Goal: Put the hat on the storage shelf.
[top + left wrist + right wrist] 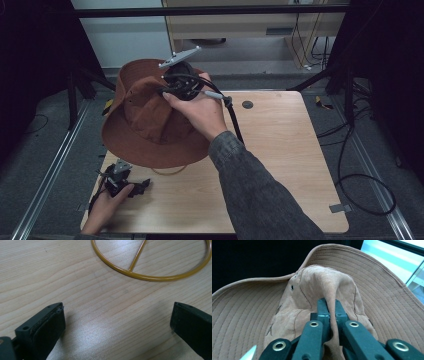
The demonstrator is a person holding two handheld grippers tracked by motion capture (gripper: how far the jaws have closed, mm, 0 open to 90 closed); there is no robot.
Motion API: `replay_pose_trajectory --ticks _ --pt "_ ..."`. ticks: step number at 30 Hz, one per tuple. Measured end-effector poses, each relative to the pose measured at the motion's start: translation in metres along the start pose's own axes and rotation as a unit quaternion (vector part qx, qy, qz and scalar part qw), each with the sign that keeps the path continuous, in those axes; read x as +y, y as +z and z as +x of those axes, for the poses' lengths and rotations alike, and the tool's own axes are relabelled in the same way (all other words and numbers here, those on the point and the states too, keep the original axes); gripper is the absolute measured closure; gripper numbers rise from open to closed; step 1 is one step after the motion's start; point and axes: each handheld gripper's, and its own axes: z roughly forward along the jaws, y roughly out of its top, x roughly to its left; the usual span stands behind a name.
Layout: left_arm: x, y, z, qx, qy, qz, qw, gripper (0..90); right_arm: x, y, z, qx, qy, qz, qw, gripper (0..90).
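From the high view, a brown wide-brimmed hat (150, 120) hangs over the far left part of the wooden surface (280, 165), its brim tilted and its near edge low over the wood. The right hand-held gripper (172, 90) sits on the hat's crown, carried by a hand (200, 112) whose grey sleeve (250, 190) reaches in from the bottom edge. A thin yellow ring (169, 172) peeks out on the surface just under the near brim. At the near left corner, the left hand-held gripper (137, 186) lies low on the surface in the other hand (105, 207), well apart from the hat.

In the left gripper view, the left hand-held gripper (117, 320) has its two black jaws spread wide with only bare wood between them. The yellow ring (150, 278), with a spoke running across it, lies flat on the surface beyond the jaws.

In the right gripper view, the right hand-held gripper (331, 305) is pressed together on a raised fold of the hat's (324, 282) crown, the brown fabric pinched between the jaw tips. The stitched brim spreads out around and beyond the crown.
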Motion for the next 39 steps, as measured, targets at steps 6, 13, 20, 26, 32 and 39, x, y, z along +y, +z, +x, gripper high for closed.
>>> replay_pose_trajectory --ticks 6,13,20,26,32,39 --pt "0.0 0.0 0.0 0.0 0.0 0.0 1.0 0.0 0.0 0.005 0.002 0.004 0.001 0.003 1.0 87.9" --pt "0.0 0.0 0.0 -0.001 -0.001 0.0 1.0 0.0 0.0 0.01 0.003 0.005 0.0 0.009 0.9999 87.8" --pt "0.0 0.0 0.0 0.0 0.0 0.0 1.0 0.0 0.0 0.014 0.004 0.007 -0.002 0.014 0.9999 87.5" --pt "0.0 0.0 0.0 0.0 0.0 -0.001 1.0 0.0 0.0 0.016 0.004 0.009 -0.002 0.016 0.9998 87.4" --pt "0.0 0.0 0.0 0.0 0.0 -0.001 1.0 0.0 0.0 0.02 0.006 0.011 -0.001 0.015 0.9998 87.2" --pt "0.0 0.0 0.0 0.0 0.0 -0.001 1.0 0.0 0.005 0.022 0.008 0.013 -0.005 0.013 0.9998 87.2"
